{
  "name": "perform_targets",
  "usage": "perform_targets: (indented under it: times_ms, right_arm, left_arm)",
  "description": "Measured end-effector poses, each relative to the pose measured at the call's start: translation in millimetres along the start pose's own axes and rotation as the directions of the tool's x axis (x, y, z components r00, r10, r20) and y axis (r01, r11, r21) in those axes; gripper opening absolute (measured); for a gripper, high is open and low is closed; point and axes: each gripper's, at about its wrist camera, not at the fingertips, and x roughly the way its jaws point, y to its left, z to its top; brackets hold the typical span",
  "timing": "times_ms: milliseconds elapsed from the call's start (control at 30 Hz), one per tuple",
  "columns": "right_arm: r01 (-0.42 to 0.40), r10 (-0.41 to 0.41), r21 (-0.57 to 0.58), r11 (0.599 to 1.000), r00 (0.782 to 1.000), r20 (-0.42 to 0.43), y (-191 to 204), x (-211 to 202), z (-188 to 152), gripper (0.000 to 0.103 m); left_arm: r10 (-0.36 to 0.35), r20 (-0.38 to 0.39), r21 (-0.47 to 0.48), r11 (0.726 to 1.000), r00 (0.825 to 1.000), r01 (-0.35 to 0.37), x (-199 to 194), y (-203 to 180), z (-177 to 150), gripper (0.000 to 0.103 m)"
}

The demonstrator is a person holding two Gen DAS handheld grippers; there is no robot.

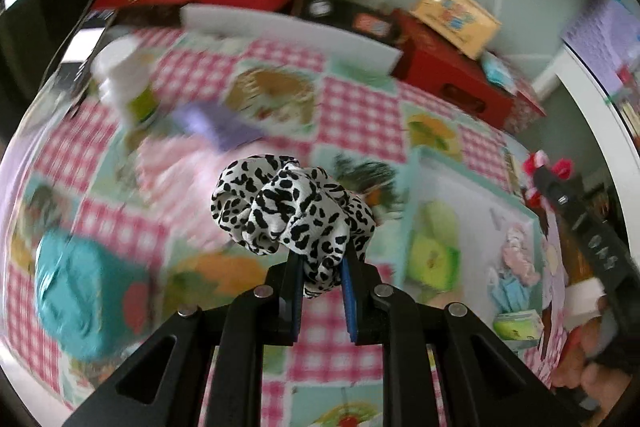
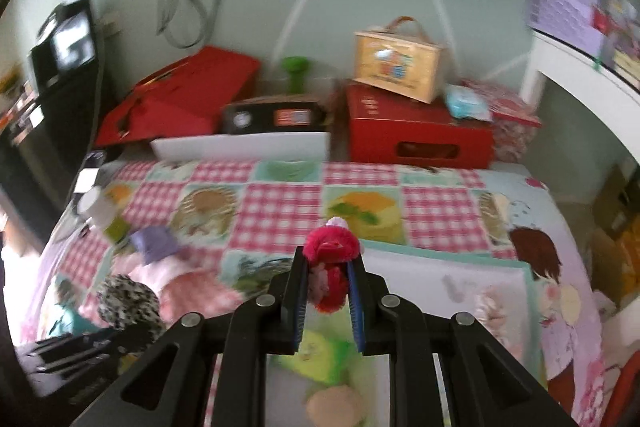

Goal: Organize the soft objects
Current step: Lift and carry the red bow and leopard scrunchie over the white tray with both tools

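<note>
In the left wrist view we find the left gripper (image 1: 322,273) nearly closed, its jaws clamped on a black-and-white spotted satin scrunchie (image 1: 290,207) held clear above the pink checked patchwork bedspread (image 1: 360,115). In the right wrist view we find the right gripper (image 2: 328,279) likewise narrowed, gripping a red and pink fuzzy scrunchie (image 2: 331,255) above the same bedspread.

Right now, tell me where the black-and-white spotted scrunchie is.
The black-and-white spotted scrunchie is clamped in the left gripper, held above the checked quilt; in the right wrist view it appears at lower left.
</note>
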Motion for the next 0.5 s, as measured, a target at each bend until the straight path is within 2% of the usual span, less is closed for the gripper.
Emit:
perform_targets:
  times_ms: [133, 200, 400, 500]
  right_arm:
    - [0.040, -0.038, 0.090, 0.995, 0.999, -0.030, -40.6, 12.4, -13.2, 0.020]
    - [0.088, -0.081, 0.121, 0.989, 0.995, -0.059, -58.8, 20.8, -21.0, 0.020]
    - [0.198, -0.188, 0.103, 0.975, 0.977, -0.097, -88.7, 33.5, -35.7, 0.020]
    - [0.215, -0.205, 0.093, 0.972, 0.973, -0.107, -96.7, 39.8, -42.4, 0.020]
  left_arm:
    - [-0.034, -0.006, 0.098, 0.995, 0.999, 0.034, 15.9, -38.5, 8.9, 0.017]
    - [-0.053, -0.020, 0.143, 0.988, 0.998, 0.056, 29.2, -59.8, 9.8, 0.017]
    - [-0.109, -0.034, 0.246, 0.962, 0.993, 0.115, 60.2, -111.1, 10.9, 0.017]
    - [-0.148, -0.033, 0.276, 0.949, 0.988, 0.151, 73.9, -127.9, 8.3, 0.017]
